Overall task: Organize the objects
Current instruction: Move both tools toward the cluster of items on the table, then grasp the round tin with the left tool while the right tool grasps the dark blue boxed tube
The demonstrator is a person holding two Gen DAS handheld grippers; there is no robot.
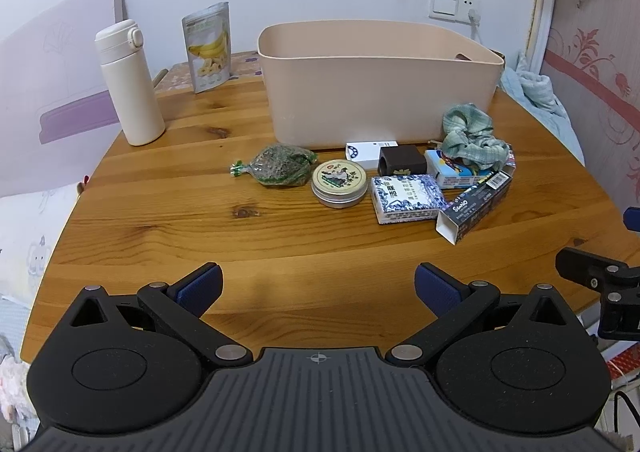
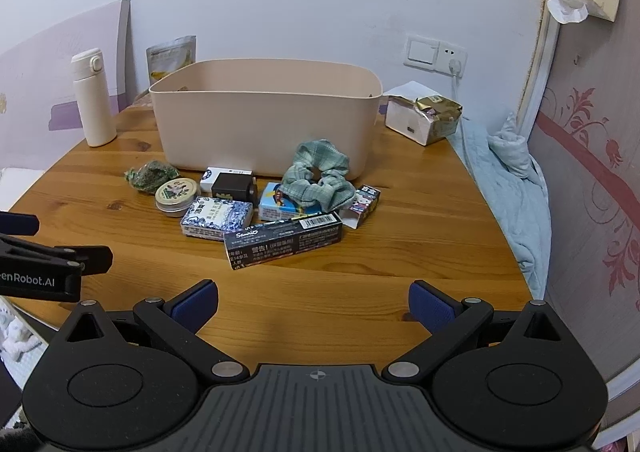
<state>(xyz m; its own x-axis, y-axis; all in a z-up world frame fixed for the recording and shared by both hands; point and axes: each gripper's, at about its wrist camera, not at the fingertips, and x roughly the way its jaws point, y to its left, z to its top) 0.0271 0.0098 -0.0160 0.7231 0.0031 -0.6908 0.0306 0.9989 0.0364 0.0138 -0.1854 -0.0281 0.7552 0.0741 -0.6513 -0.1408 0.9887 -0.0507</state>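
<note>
A beige plastic bin (image 1: 376,92) (image 2: 264,124) stands at the back of the round wooden table (image 1: 280,244). In front of it lie a green packet (image 1: 280,170), a round tin (image 1: 339,182) (image 2: 177,196), a blue-white patterned box (image 1: 406,198) (image 2: 218,218), a black Sanrio box (image 1: 476,206) (image 2: 284,242), a dark block (image 1: 402,160), a white box (image 1: 366,151), a blue carton (image 2: 276,206) and a green scrunchie (image 1: 472,134) (image 2: 318,176). My left gripper (image 1: 318,286) and right gripper (image 2: 314,302) are both open and empty, near the table's front edge.
A cream flask (image 1: 128,84) and a banana snack pouch (image 1: 208,46) stand back left. A torn gold-and-white package (image 2: 424,118) sits right of the bin. A light blue cloth (image 2: 508,188) hangs off the right edge. Walls are close behind and right.
</note>
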